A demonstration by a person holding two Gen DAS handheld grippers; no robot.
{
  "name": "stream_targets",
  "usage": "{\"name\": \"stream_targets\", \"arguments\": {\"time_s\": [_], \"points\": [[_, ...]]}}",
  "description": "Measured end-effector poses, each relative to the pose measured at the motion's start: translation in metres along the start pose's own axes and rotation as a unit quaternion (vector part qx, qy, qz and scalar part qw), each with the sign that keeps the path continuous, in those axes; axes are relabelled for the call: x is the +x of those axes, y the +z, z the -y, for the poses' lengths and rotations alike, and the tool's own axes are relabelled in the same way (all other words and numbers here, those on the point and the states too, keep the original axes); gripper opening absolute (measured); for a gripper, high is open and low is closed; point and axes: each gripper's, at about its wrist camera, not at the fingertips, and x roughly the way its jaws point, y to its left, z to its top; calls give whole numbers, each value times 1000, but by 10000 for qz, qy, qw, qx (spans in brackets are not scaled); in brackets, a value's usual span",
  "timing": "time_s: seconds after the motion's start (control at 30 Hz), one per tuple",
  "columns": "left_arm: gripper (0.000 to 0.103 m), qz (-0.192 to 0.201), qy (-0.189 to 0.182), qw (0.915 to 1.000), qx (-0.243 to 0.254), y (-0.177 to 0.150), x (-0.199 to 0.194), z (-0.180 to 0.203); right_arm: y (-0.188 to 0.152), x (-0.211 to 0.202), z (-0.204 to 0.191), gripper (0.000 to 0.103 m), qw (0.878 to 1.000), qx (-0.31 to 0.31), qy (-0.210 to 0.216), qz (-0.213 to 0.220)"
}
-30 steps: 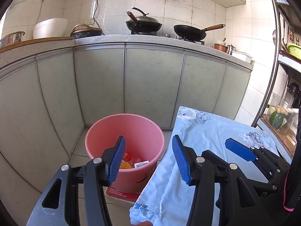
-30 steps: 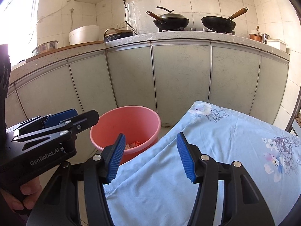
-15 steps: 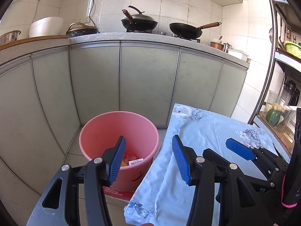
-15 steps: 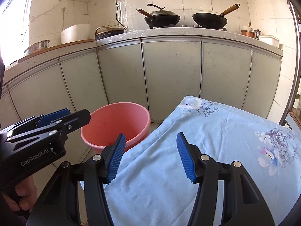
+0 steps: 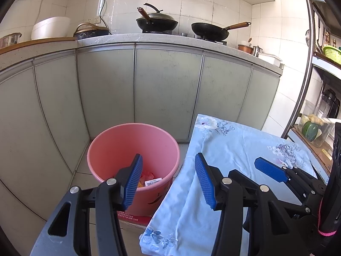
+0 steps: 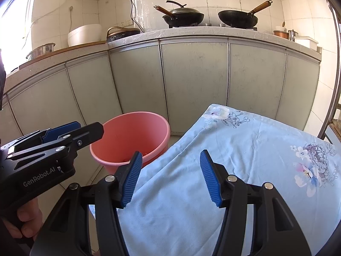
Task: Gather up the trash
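A pink plastic bucket (image 5: 119, 149) stands on the floor beside a table draped in a light blue floral cloth (image 5: 230, 149). Inside the bucket lies trash (image 5: 149, 178): orange and red wrappers and a white barcode label. My left gripper (image 5: 168, 181) hovers open over the bucket's right rim, nothing between its blue pads. My right gripper (image 6: 170, 178) is open above the cloth (image 6: 245, 149), empty too. The bucket (image 6: 127, 136) shows at its left, with the left gripper's fingers (image 6: 70, 132) in front of it. In the left wrist view the right gripper's blue pad (image 5: 270, 170) reaches over the cloth.
Grey cabinet doors (image 5: 166, 89) run behind the bucket under a counter with two black woks (image 5: 157, 22), a cooker and a white bowl. A metal rack (image 5: 319, 128) with jars and vegetables stands at the right. A red box (image 5: 134, 218) lies under the bucket.
Both views have shifted slightly, so the bucket and the cloth sit a little differently in frame. Both grippers stay open and empty.
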Motion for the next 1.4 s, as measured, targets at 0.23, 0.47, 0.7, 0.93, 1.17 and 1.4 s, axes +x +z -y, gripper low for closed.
{"name": "stream_targets", "arguments": {"time_s": [0.23,0.47,0.7,0.93,1.17,1.4], "points": [[51,-1,-6,10000,17,0,1,0,0,0,0,57,10000,0,3,-5],[51,-14,-5,10000,42,-1,1,2,-1,2,2,57,10000,5,8,-10],[51,-33,-15,10000,61,-2,3,4,-3,4,3,57,10000,8,8,-23],[51,-63,-29,9999,87,-4,6,5,-7,7,4,57,10000,21,0,-57],[51,-95,-32,9999,99,-6,9,5,-9,8,4,57,9999,34,6,-98],[51,-156,-45,9998,131,-7,14,7,-9,10,5,57,9999,62,11,-129]]}}
